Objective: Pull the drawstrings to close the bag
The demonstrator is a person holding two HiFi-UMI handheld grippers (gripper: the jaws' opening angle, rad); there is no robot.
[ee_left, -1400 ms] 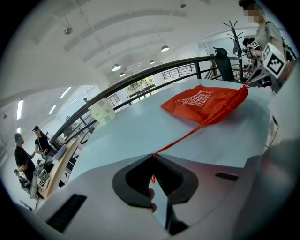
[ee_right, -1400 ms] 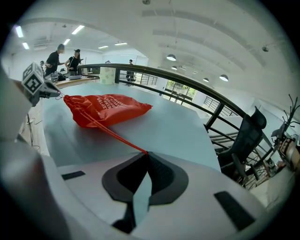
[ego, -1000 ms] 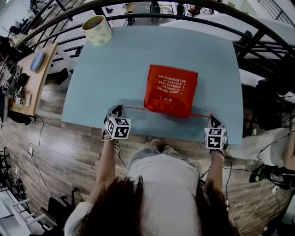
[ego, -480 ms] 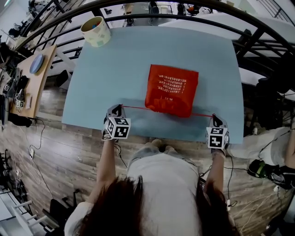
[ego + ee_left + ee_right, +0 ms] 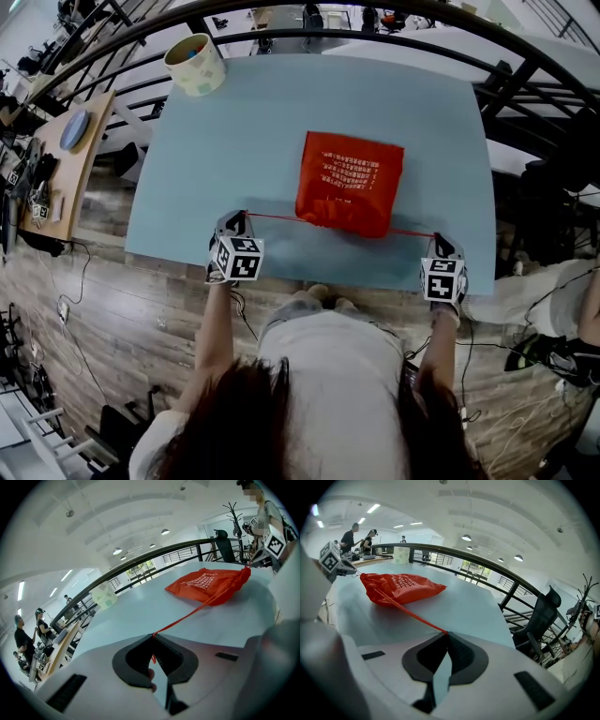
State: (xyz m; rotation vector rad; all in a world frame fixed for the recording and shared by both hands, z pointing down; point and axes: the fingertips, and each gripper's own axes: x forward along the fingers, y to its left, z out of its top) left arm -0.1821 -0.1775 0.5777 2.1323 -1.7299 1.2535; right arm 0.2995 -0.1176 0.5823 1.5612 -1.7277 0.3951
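The left hand-held gripper point(image 5: 241, 218) and right hand-held gripper point(image 5: 434, 238) each clench a drawstring point(image 5: 274, 219), taut along the near edge of the desk point(image 5: 281, 122); the bag point(image 5: 349, 183) lies between them (roughly midway).

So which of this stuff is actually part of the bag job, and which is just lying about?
Job: red bag; left drawstring, pinched in the left hand-held gripper; right drawstring, pinched in the right hand-held gripper; table under them.
Lying about: paper cup at the table's far corner; side desk with a blue plate; office chair.
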